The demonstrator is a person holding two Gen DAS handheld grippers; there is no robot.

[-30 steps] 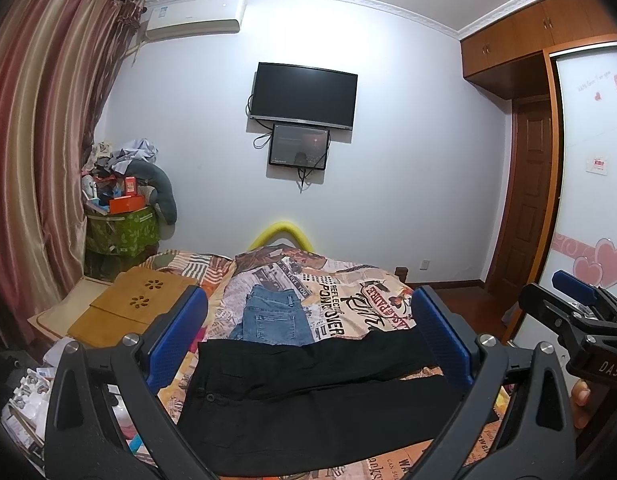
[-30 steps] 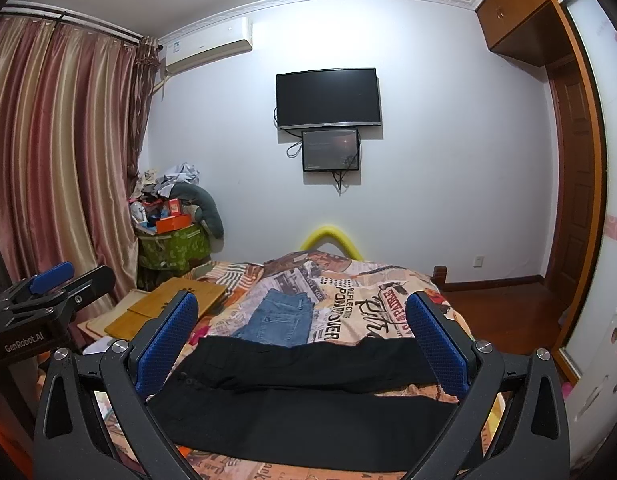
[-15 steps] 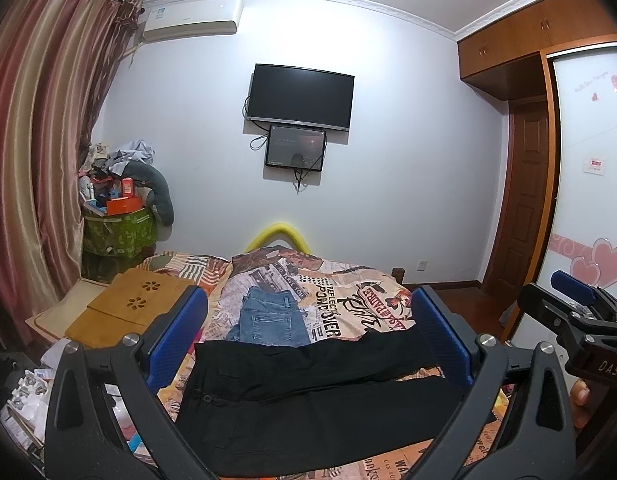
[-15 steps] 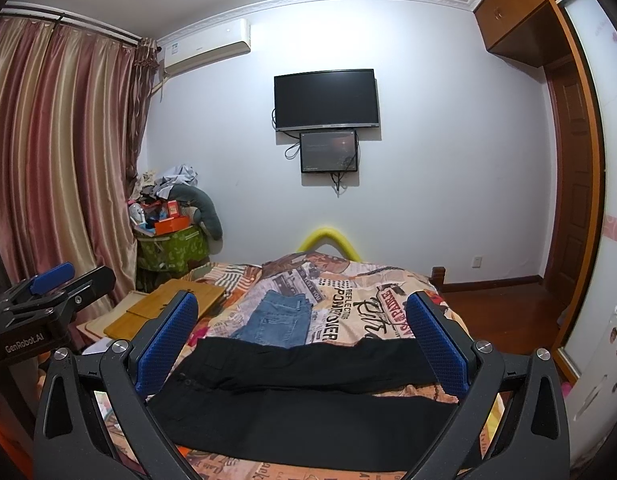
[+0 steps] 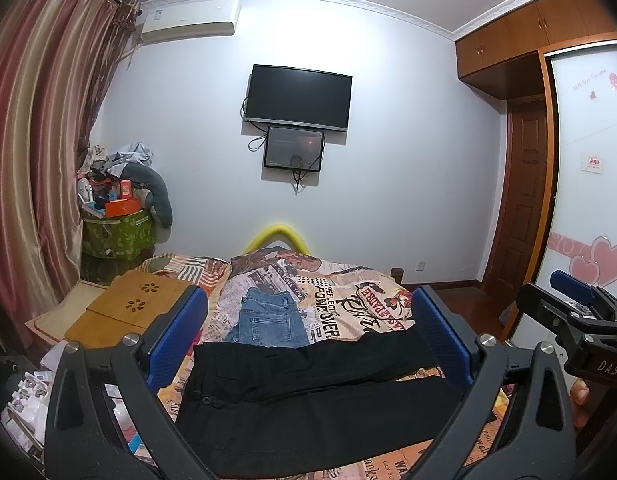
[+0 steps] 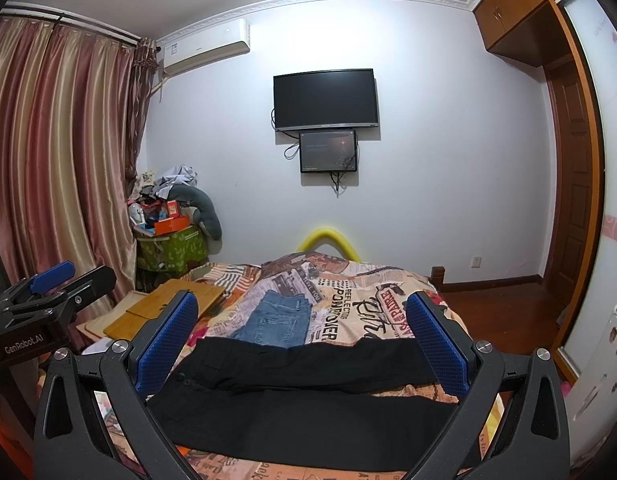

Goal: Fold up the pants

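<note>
Black pants [image 5: 308, 396] [image 6: 304, 400] lie spread flat across the near end of the bed, waist to the left, both legs running right. My left gripper [image 5: 308, 340] hovers above them, open, its blue pads wide apart with nothing between. My right gripper [image 6: 302, 340] is likewise open and empty above the pants. Each gripper appears at the edge of the other's view: the right gripper [image 5: 576, 316] at the right edge of the left wrist view, the left gripper [image 6: 48, 292] at the left edge of the right wrist view.
Folded blue jeans [image 5: 268, 320] [image 6: 276, 320] lie just beyond the pants on the printed bedspread [image 5: 348, 300]. A wooden lap table [image 5: 128, 308] sits at the bed's left edge. A cluttered green box [image 5: 118, 236] stands by the curtain. A wardrobe door [image 5: 588, 200] is on the right.
Both views have shifted only slightly; the grippers stay open above the pants and nothing on the bed has moved.
</note>
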